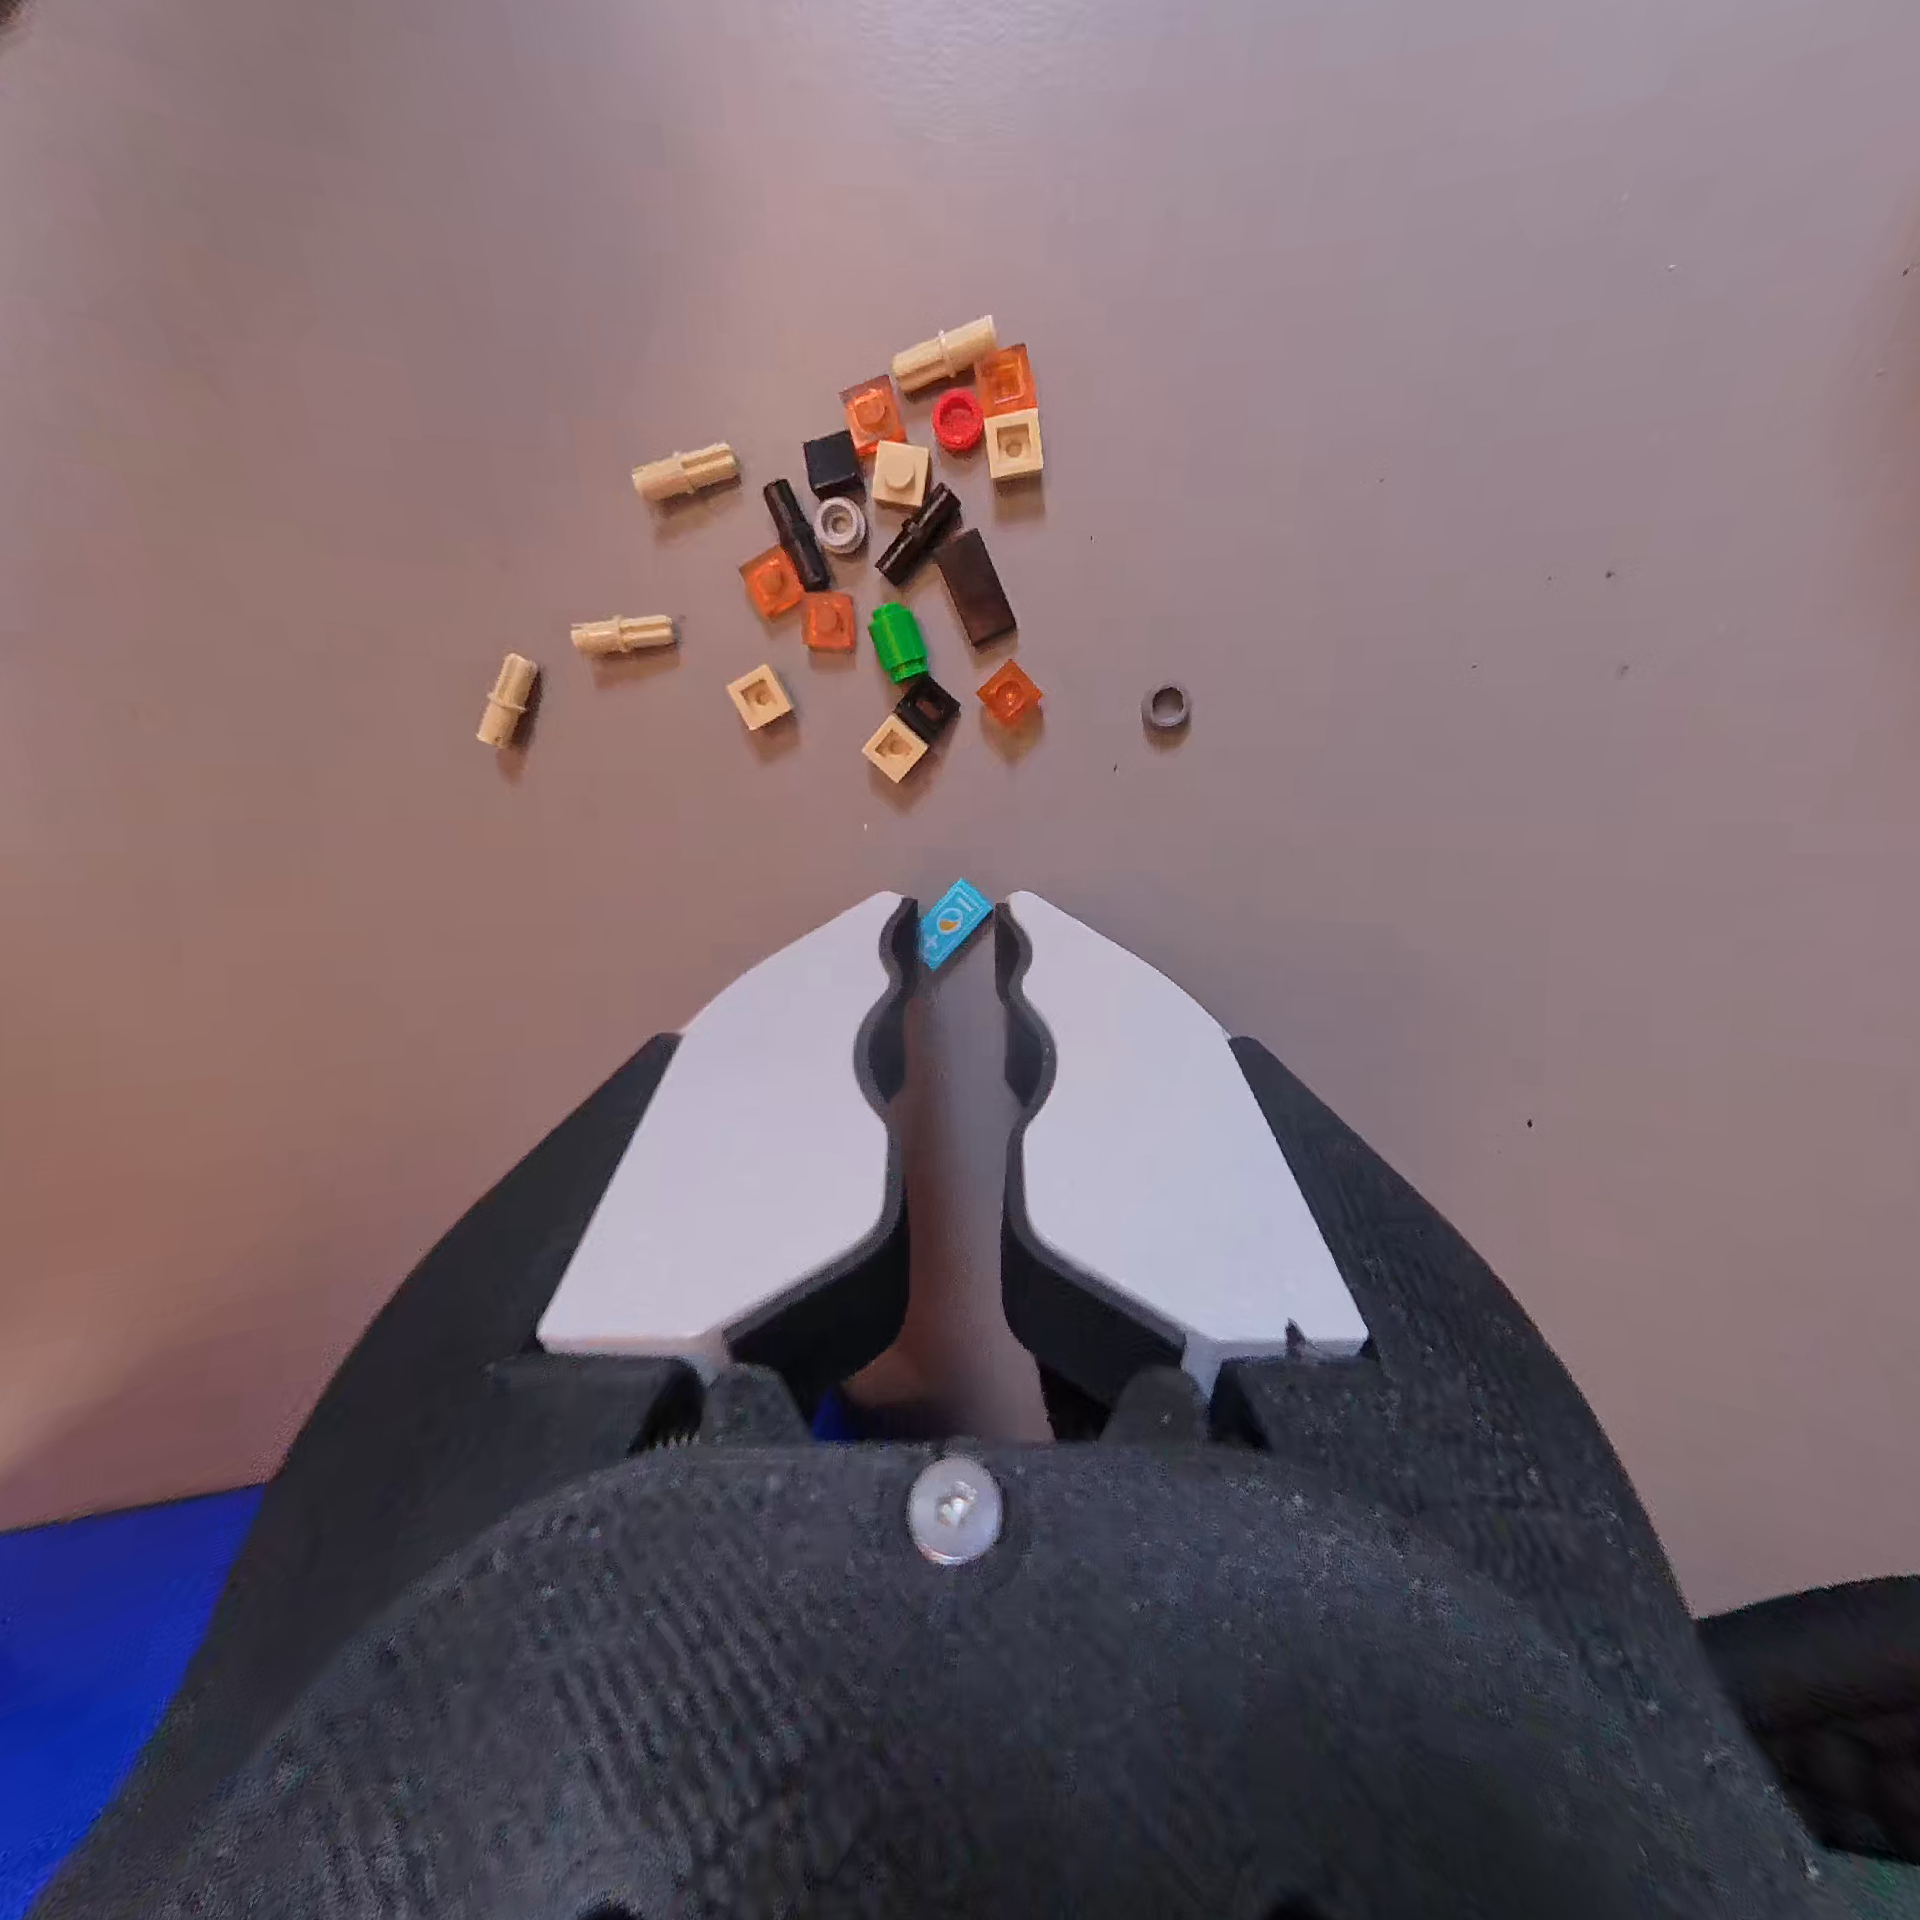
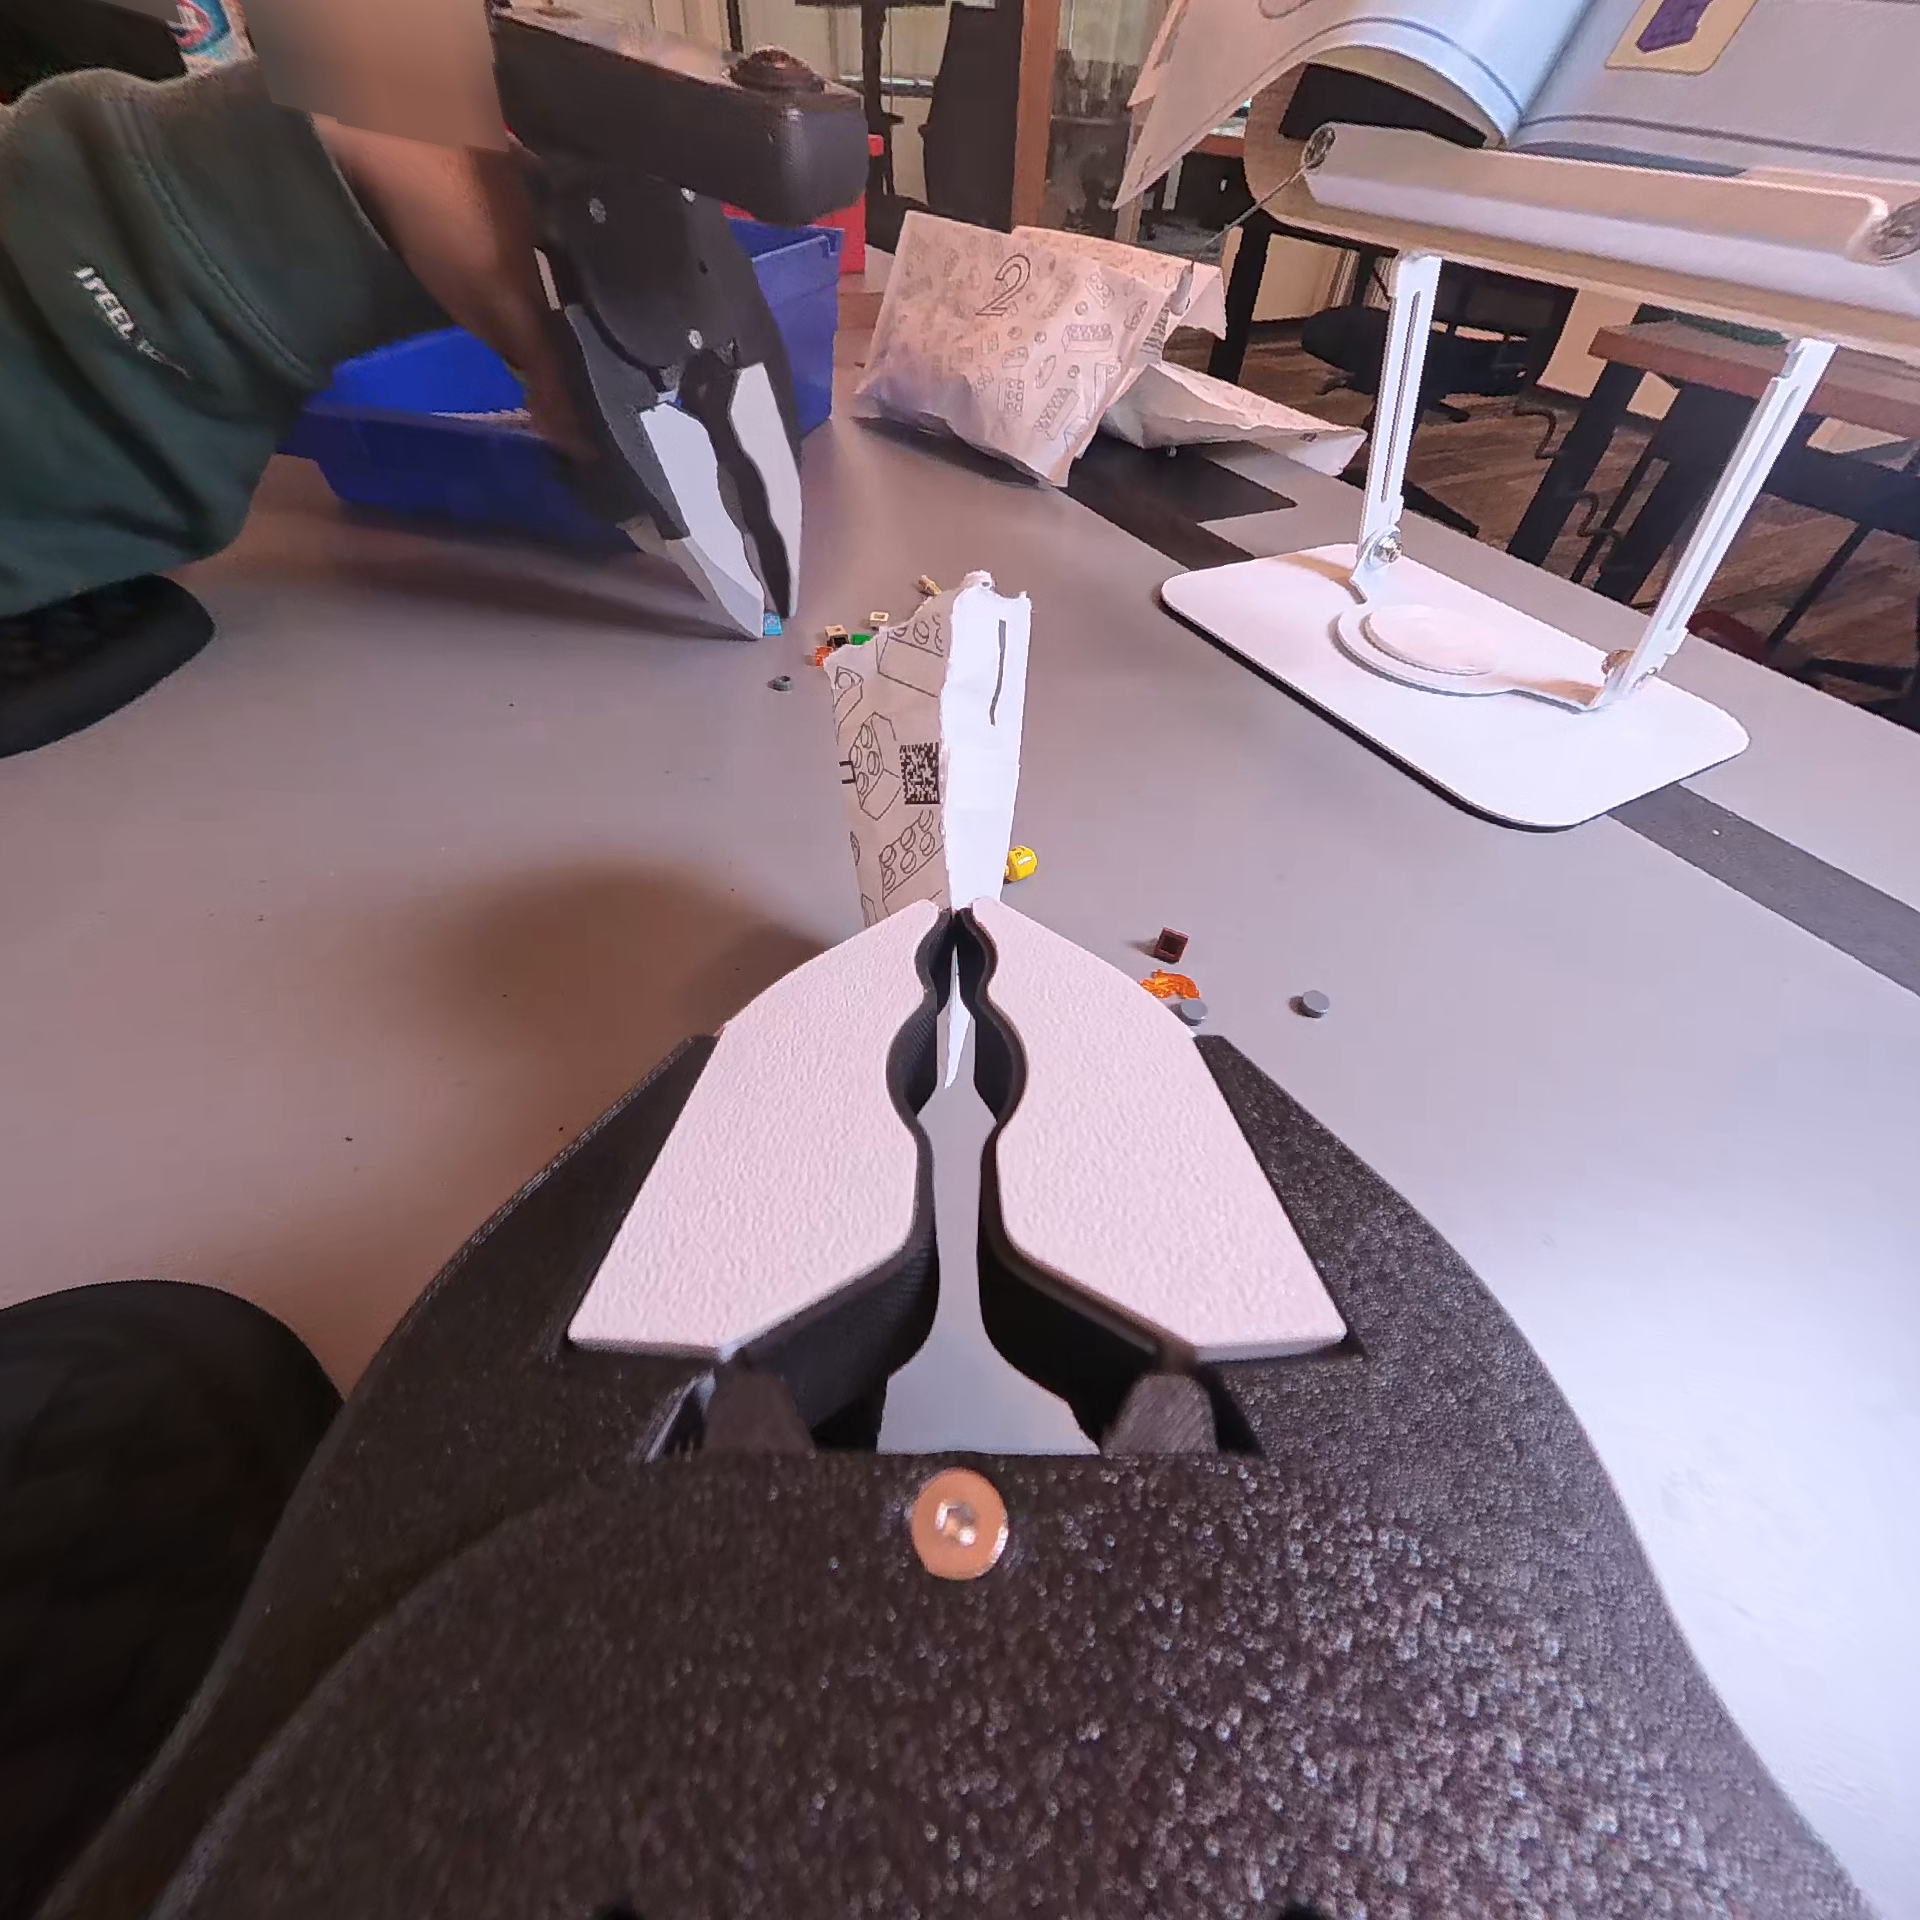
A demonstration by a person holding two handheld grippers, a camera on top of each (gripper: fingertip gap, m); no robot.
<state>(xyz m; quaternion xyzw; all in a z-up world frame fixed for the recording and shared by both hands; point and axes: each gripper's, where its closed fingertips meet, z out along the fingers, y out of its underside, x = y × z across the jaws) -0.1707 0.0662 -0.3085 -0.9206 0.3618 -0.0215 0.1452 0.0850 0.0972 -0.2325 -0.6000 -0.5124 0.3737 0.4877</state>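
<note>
The left gripper (image 1: pixel 958 916) points down at the grey table (image 1: pixel 1455 520). A small blue printed tile (image 1: pixel 950 923) sits tilted between its fingertips. One corner of the tile meets the left finger's inner pad; a narrow gap shows between the tile and the right pad, so the jaws stand slightly apart and do not clamp it. In the right wrist view the same gripper (image 2: pixel 774 613) has its tips at the table surface, with the tile (image 2: pixel 771 623) at the tips.

Just beyond the left gripper lies a scatter of small building pieces:
- tan connector pins (image 1: pixel 686 473)
- transparent orange plates (image 1: pixel 769 584)
- tan square plates (image 1: pixel 899 750)
- a green round brick (image 1: pixel 896 642)
- a red round plate (image 1: pixel 958 420)
- black pins (image 1: pixel 795 532)
- a dark brown tile (image 1: pixel 975 584)

A grey ring (image 1: pixel 1166 707) lies apart to the right.

The right gripper (image 2: pixel 958 912) is closed on a torn paper bag strip (image 2: pixel 940 748), which stands upright from the pinched tips. Near it on the table lie a yellow piece (image 2: pixel 1020 862), a brown square piece (image 2: pixel 1171 943), an orange transparent piece (image 2: pixel 1169 983) and a grey round tile (image 2: pixel 1311 1003). Farther back are a printed paper bag (image 2: pixel 1018 343), a blue bin (image 2: pixel 457 436) and a white stand (image 2: pixel 1455 665).
</note>
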